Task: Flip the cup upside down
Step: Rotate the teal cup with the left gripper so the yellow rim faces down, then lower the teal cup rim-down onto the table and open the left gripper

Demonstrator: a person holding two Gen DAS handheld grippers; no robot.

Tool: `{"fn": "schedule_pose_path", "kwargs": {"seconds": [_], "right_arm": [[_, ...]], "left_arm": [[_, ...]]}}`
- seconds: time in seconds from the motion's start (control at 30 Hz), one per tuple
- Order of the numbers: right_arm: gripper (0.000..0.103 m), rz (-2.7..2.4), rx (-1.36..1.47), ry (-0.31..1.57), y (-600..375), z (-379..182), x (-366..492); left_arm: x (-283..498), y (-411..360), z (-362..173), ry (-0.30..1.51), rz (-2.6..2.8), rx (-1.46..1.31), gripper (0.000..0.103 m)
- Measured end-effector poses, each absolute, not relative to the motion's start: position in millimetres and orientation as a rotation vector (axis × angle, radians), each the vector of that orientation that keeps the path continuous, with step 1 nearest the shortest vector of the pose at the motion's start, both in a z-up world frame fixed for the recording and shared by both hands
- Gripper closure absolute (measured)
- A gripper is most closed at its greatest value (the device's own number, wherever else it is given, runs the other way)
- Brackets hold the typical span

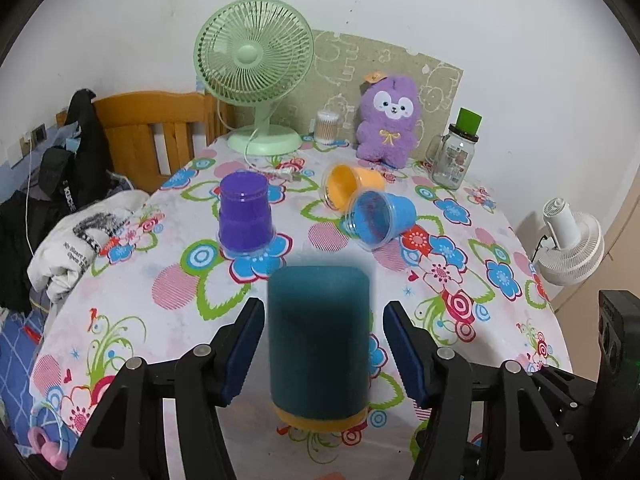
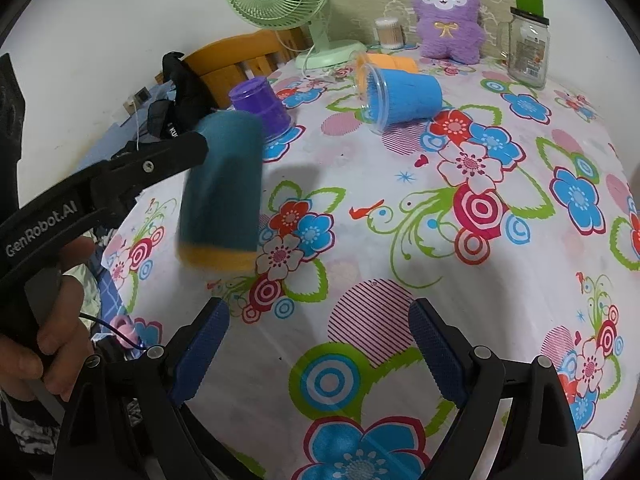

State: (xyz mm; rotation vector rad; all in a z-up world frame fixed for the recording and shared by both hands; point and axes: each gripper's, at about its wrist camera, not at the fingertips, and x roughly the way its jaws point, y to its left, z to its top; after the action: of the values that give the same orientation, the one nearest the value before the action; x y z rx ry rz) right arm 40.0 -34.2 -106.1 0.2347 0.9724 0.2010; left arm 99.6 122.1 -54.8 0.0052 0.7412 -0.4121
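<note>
Teal cup (image 1: 318,344), orange rim down and motion-blurred, sits upside down between the left gripper's (image 1: 323,350) wide-spread fingers, none touching. "GenRobot.AI" marks that gripper's side. Right gripper (image 2: 318,350) gapes wide over bare floral tablecloth (image 2: 400,208), whose left edge lies near the cup.

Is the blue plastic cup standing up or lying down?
Lying down. The blue plastic cup rests on its side on the flowery tablecloth, open mouth facing sideways, beside the tipped orange cup.

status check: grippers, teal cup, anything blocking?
Left gripper open, straddling teal cup, no contact visible. Right gripper open, empty. Teal cup inverted, blurred. Blue cup, orange cup on their sides beyond; nothing blocking.
</note>
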Motion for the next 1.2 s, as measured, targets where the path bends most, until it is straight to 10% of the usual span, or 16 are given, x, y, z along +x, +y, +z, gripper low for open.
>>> {"fn": "schedule_pose_path", "kwargs": {"seconds": [0.43, 1.2], "right_arm": [[0.01, 0.198, 0.238, 0.976, -34, -108, 41], [0.01, 0.175, 0.248, 0.981, -51, -110, 37]], "left_arm": [[101, 126, -57, 0.787, -0.432, -0.022, 0.021], [161, 96, -91, 1.051, -0.459, 0.005, 0.017]]}}
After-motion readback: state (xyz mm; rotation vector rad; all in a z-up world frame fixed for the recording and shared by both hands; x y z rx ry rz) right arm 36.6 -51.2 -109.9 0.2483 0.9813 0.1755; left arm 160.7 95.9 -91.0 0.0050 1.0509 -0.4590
